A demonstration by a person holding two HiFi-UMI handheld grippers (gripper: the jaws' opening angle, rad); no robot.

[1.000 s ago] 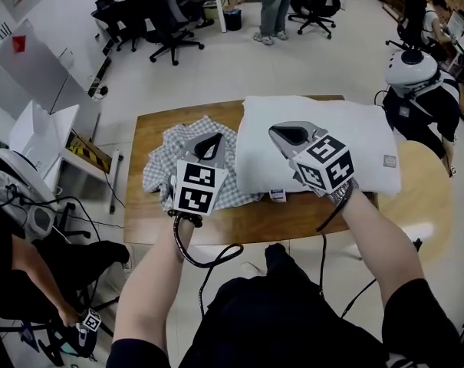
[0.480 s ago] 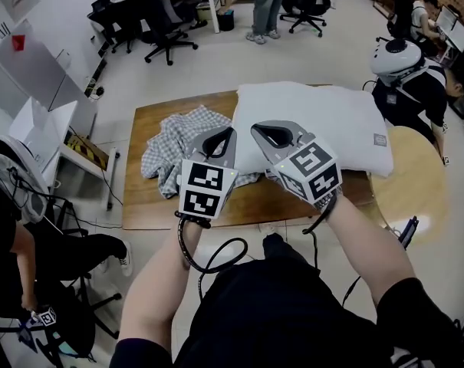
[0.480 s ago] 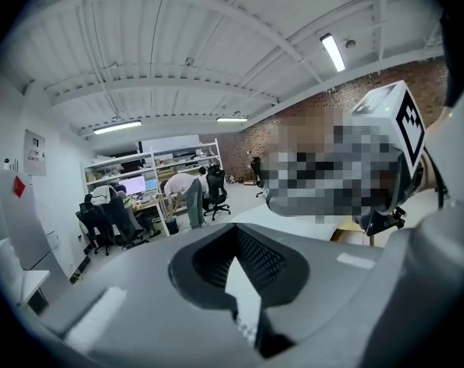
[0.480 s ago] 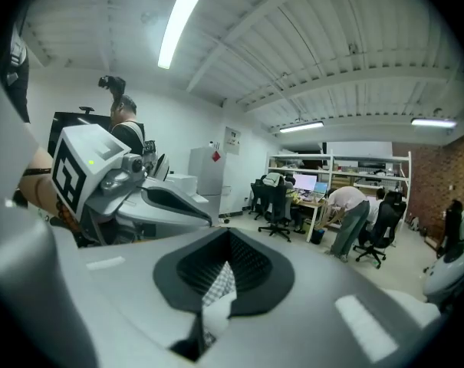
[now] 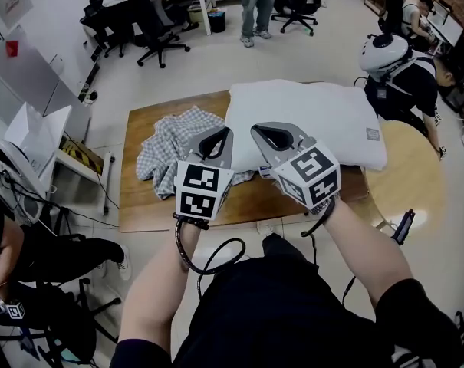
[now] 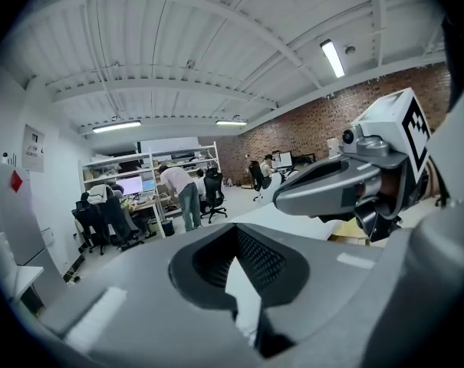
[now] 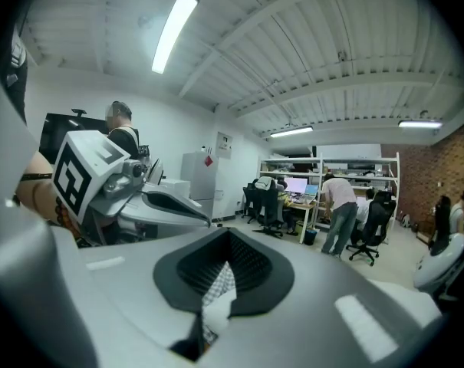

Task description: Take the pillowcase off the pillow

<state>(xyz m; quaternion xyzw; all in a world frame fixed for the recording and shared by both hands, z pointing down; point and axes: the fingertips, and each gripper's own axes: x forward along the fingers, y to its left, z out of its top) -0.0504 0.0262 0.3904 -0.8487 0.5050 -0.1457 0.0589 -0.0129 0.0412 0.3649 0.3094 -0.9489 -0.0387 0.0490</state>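
- Left gripper (image 5: 225,133), right gripper (image 5: 256,131): grey shells, white marker cubes (image 5: 199,190) printed with black squares.
- Black cable (image 5: 216,257) loops at six o'clock from the left one.
- Black short-sleeved top (image 5: 278,313).

On the table (image 5: 143,205) the pillowcase (image 5: 170,140) lies left of the pillow (image 5: 308,117) — just beside it.

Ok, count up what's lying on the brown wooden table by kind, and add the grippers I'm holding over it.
White rectangular pillow: 1
Grey and white checked fabric pillowcase: 1
Grey two-jaw grippers, left gripper and right gripper: 2
Total: 4
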